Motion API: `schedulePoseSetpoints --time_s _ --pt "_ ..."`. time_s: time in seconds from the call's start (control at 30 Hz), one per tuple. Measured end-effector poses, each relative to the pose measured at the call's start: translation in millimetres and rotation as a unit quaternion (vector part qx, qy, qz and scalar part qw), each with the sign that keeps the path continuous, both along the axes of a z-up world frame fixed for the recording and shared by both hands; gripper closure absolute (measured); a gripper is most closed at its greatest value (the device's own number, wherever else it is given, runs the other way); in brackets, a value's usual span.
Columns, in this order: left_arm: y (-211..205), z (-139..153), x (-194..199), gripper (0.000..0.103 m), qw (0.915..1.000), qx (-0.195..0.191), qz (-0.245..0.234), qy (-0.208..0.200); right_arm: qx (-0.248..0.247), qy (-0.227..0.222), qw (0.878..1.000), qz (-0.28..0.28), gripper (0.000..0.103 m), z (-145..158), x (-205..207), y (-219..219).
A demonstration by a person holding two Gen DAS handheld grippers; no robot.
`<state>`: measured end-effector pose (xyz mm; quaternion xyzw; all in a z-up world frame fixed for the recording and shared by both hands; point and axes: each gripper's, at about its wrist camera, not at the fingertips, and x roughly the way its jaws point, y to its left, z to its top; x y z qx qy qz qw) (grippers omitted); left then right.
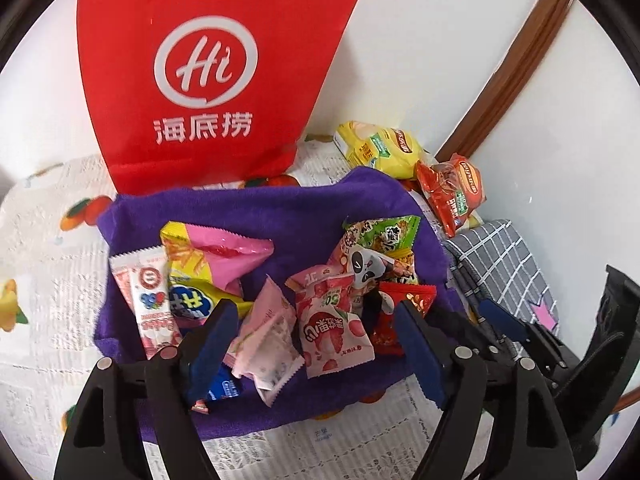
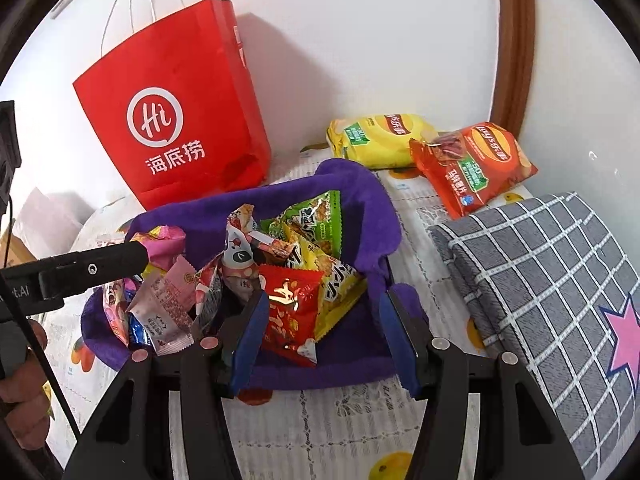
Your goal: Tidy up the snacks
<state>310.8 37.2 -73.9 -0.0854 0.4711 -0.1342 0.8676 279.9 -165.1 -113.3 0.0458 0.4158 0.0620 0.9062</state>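
Hovering my left gripper (image 1: 316,344) and right gripper (image 2: 320,332), jaws apart, over small snack packets (image 1: 332,320) heaped on the purple towel (image 1: 288,204), two chip bags (image 2: 472,164) at the table's far corner.

Readable print ahead of the grippers

The red paper bag (image 2: 172,120) beyond the fingers carries a white "Hi" roundel above "海底捞". Farther right, the red chip bag (image 2: 476,164) reads "Lay's 乐事", with "50" on its green patch; the yellow chip bag (image 2: 380,140) shows "乐事".
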Motion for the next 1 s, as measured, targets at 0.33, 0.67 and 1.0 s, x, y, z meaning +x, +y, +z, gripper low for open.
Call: schedulePoseSetpoints --time_s 0.33,0.67,1.0 --pt "-18 24 -24 0.024 0.9966 0.076 -0.013 -0.029 0.018 0.015 1.000 -0.020 0.032 26 -34 -23" --pt "-12 44 -81 0.024 0.9973 0.058 0.006 -0.045 0.005 -0.001 1.000 -0.017 0.028 62 -93 -30" --pt "-18 58 -165 0.015 0.9971 0.042 0.013 -0.061 -0.002 -0.039 0.999 -0.017 0.012 89 -162 -30"
